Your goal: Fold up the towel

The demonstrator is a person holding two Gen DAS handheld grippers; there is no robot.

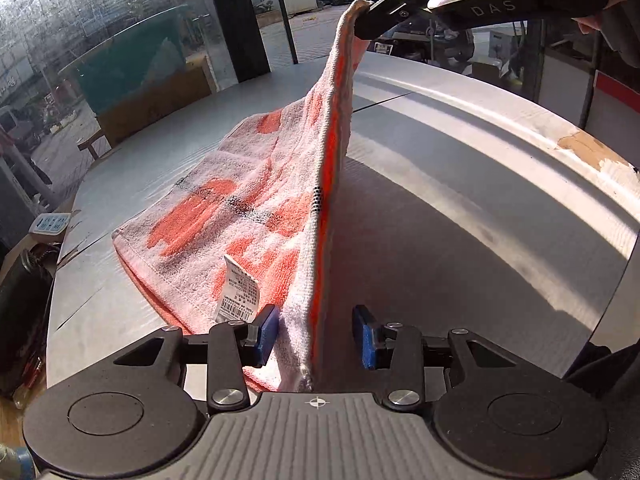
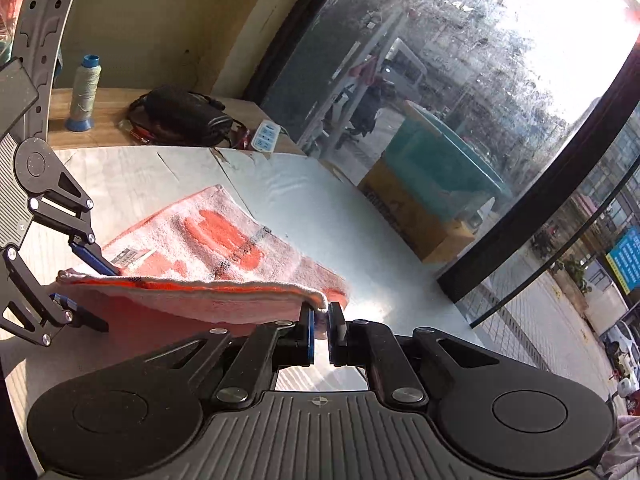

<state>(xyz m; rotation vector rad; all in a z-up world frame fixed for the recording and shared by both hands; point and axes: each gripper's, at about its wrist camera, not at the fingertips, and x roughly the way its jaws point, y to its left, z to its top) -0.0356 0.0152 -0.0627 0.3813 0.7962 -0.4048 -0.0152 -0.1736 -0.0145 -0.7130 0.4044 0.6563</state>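
orange-white towel (image 1: 248,216) with barcode tag (image 1: 237,294), corner pinched in "das"-marked right gripper (image 2: 320,334), left gripper (image 1: 316,338) parted around its hem

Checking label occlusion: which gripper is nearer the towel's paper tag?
Left. The left gripper is open right beside the paper tag; the right gripper pinches the towel corner, raised far away.

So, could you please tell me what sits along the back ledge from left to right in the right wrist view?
Spool of thread → black bag → white power strip.
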